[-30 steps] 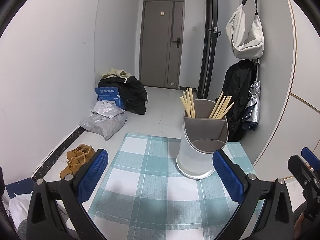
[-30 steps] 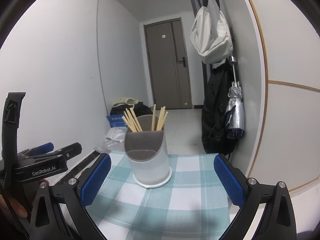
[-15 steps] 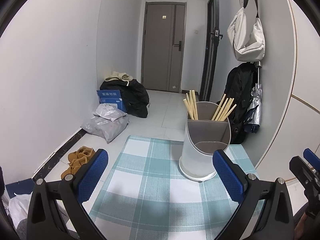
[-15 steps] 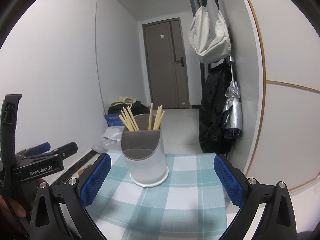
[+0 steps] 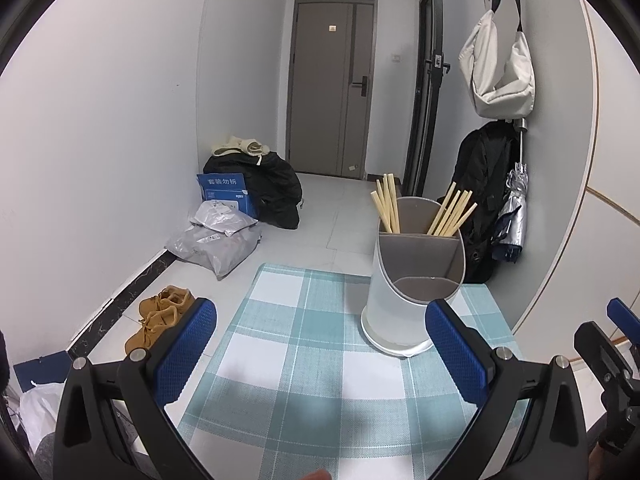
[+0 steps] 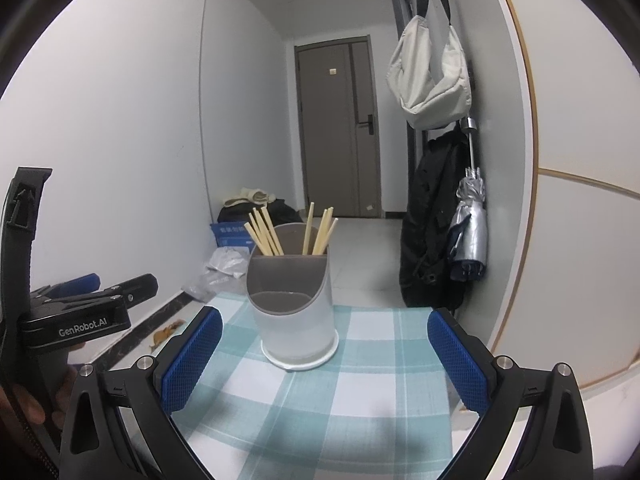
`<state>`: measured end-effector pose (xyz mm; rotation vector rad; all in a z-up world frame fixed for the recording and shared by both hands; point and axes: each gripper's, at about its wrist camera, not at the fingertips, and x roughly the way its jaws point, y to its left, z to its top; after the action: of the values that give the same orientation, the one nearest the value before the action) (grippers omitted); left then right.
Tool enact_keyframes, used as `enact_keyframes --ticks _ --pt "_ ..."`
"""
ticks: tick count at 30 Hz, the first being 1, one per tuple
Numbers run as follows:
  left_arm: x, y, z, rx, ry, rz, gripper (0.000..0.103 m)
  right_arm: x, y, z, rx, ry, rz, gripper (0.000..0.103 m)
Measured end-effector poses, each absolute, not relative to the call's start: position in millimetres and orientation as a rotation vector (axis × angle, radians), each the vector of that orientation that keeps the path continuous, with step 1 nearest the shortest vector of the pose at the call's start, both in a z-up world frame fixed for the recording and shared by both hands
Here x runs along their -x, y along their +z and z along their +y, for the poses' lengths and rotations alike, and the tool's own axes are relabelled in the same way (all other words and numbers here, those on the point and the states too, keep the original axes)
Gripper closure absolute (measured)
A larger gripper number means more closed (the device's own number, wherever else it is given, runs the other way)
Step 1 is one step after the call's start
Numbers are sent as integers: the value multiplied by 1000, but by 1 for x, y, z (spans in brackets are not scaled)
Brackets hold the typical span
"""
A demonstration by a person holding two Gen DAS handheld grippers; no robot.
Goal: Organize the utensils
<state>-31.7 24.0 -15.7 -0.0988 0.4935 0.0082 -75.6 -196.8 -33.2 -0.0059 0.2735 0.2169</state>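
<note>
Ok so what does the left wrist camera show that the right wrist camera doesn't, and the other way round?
Only the left wrist view shows the pair of tan shoes whole, on the floor beside the table, and the right gripper at its right edge. Only the right wrist view shows the left gripper from the side, with its GenRobot.AI label. Both share the utensil holder upright on the checked cloth, chopsticks in its two rear compartments and its front compartment empty, plus the white bag on the wall and the door.
</note>
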Motion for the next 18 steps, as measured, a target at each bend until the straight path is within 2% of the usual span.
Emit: enact_keyframes --ticks 18 --pt "34 -15 18 70 3 482 1 75 -35 -194 16 216 281 0"
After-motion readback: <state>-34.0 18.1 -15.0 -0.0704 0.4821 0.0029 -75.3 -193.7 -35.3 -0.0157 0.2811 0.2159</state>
